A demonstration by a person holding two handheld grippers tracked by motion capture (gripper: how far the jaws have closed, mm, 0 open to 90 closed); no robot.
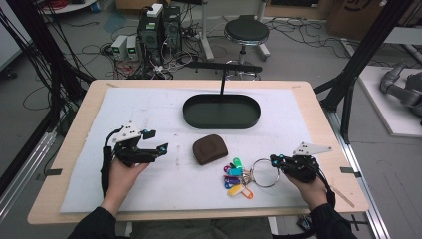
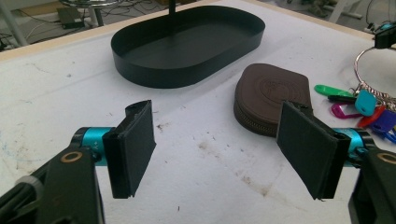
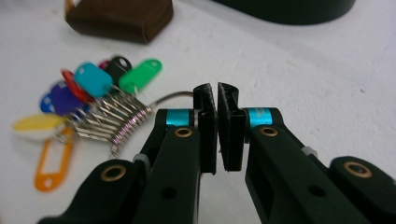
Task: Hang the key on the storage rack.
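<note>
The right gripper (image 1: 273,159) lies low at the near right of the white-covered table (image 1: 149,109), pointing left, its jaws pressed together on the large silver key ring (image 1: 265,173). The ring's bunch of coloured plastic key tags (image 1: 236,178) fans out to its left. The left gripper (image 1: 155,141) hovers at the near left, jaws wide apart and empty, aimed toward the brown leather pouch (image 1: 209,149).

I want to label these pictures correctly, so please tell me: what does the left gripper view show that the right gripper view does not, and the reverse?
Left gripper view: the open left tongs and the whole black oval tray. Right gripper view: a close look at the right tongs shut on the metal key ring, plus the yellow tag. Both: the brown pouch, the green tag and the white mat.
</note>
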